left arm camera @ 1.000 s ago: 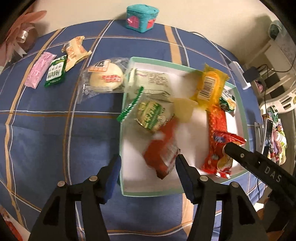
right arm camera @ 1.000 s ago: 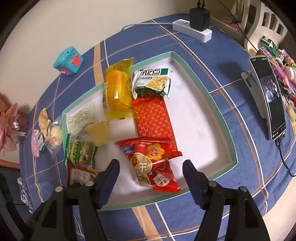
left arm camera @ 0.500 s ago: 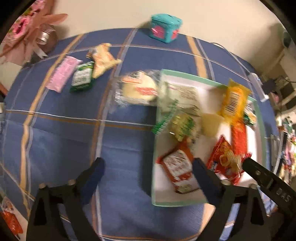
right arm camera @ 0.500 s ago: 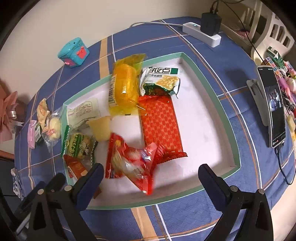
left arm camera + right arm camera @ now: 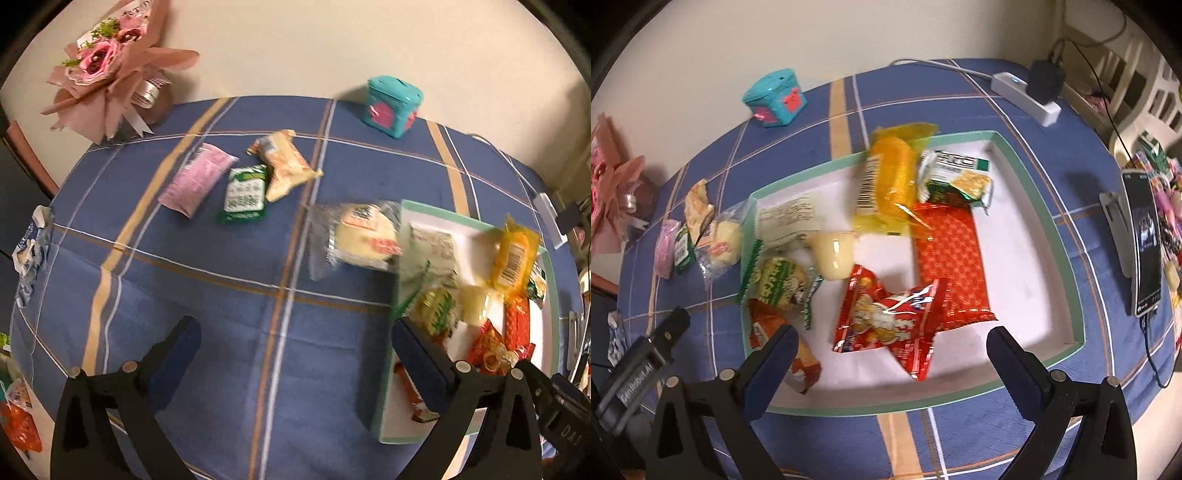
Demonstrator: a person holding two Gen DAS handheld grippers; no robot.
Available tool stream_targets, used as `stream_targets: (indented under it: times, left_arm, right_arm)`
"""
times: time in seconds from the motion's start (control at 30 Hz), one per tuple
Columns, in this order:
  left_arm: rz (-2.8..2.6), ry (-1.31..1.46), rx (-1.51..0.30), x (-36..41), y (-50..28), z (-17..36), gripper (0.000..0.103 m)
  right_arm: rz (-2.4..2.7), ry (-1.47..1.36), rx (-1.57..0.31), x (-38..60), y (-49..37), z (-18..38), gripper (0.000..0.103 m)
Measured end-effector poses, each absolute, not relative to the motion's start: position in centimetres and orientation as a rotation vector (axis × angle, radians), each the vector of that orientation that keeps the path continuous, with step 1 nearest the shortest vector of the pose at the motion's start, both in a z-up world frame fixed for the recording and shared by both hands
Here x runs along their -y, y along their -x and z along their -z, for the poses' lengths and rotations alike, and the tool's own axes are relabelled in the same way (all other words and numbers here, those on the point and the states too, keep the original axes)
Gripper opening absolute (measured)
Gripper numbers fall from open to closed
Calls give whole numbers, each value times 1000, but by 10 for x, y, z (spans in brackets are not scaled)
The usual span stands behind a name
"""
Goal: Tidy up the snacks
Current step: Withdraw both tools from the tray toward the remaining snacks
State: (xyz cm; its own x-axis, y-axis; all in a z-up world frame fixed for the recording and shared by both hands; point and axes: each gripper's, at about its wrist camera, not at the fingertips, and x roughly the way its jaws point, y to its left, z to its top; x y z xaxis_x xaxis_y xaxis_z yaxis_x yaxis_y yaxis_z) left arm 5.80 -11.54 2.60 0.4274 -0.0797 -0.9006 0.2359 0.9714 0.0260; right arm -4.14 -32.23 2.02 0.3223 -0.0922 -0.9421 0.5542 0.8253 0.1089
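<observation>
while both tongs, left (image 5: 295, 354) and right (image 5: 892, 354), were held wide and empty, the bun (image 5: 364, 236) was seen far-right of the left, nearer it, long axis across.

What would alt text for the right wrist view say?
An open hand-held gripper hovers over a green-rimmed white tray on a blue plaid tablecloth. The tray holds snack packets, including a red bag, a yellow packet and a jelly cup.

Bare tablecloth (image 5: 229, 295) lies clear; packets crowd the tray's (image 5: 1052, 221) left half
</observation>
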Motion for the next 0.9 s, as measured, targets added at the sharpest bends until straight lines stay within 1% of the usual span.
stream_targets:
  times: [0.37,0.67,0.9]
  left_arm:
    - [102,-164,-1107,62,-84,-28,103]
    - [-51,-84,-1101,-2,-102,-31,103]
    - [-133,-18,-1091,-36,-109,-33,103]
  right_arm:
    - [356,-344,-1221,270,21,-19,103]
    - [256,-288,-1237,219,2,-18,103]
    - [189,-262,-1232,183,-16,-15,103]
